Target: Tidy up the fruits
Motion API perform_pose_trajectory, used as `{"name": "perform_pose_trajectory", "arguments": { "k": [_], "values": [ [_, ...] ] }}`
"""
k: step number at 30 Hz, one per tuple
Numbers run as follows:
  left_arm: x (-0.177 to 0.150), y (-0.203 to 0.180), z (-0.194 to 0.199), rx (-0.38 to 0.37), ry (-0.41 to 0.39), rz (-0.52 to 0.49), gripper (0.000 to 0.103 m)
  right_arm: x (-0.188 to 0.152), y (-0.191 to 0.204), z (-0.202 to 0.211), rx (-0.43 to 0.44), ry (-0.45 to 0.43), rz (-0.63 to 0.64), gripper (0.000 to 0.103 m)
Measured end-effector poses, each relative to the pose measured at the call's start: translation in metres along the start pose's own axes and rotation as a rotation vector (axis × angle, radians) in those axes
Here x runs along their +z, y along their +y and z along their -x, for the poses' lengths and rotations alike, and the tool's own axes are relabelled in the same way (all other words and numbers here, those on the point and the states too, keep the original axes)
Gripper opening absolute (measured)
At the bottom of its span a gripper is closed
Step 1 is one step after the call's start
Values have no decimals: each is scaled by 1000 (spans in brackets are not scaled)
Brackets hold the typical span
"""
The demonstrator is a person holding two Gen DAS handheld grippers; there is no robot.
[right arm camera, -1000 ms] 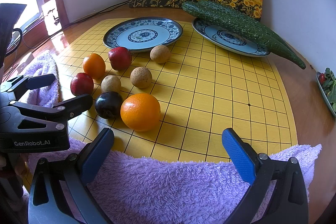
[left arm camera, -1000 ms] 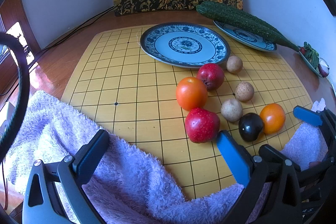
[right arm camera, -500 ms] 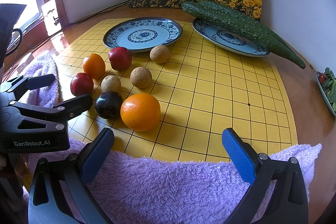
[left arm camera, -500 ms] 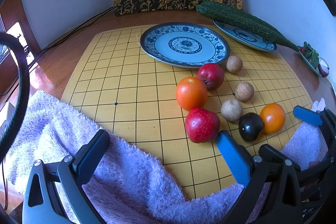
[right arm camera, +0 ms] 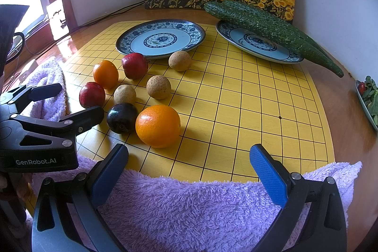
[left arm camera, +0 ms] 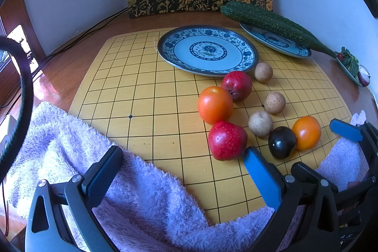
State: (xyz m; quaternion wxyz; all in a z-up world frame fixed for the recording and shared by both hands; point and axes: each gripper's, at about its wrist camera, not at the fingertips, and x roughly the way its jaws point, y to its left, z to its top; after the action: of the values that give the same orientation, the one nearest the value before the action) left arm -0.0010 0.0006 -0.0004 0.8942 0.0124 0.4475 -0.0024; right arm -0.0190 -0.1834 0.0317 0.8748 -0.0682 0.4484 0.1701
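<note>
Left gripper (left arm camera: pixel 182 169): jaws spread, empty, over purple towel (left arm camera: pixel 141 204) | Right gripper (right arm camera: pixel 189 169): jaws spread, empty | Fruits: orange (right arm camera: pixel 157 126), plum (right arm camera: pixel 122 118), apples clustered on yellow board (right arm camera: pixel 236 110), near empty plate (right arm camera: pixel 160 39)

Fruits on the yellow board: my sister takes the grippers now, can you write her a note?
Left gripper and right gripper: fingers open, nothing held, both over the purple towel.
All eight fruits sit loose on the board; the big orange and dark plum are nearest the right gripper.
The empty plate holds no fruit; the other plate carries cucumbers.
Nothing sorted yet; every fruit remains.
</note>
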Motion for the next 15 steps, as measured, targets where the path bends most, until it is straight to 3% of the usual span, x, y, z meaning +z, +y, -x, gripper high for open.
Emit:
{"name": "perform_pose_trajectory", "arguments": {
  "k": [15],
  "values": [
    [0, 1, 2, 0, 2, 0, 103, 0, 0, 0, 0, -1, 0, 103]
  ]
}}
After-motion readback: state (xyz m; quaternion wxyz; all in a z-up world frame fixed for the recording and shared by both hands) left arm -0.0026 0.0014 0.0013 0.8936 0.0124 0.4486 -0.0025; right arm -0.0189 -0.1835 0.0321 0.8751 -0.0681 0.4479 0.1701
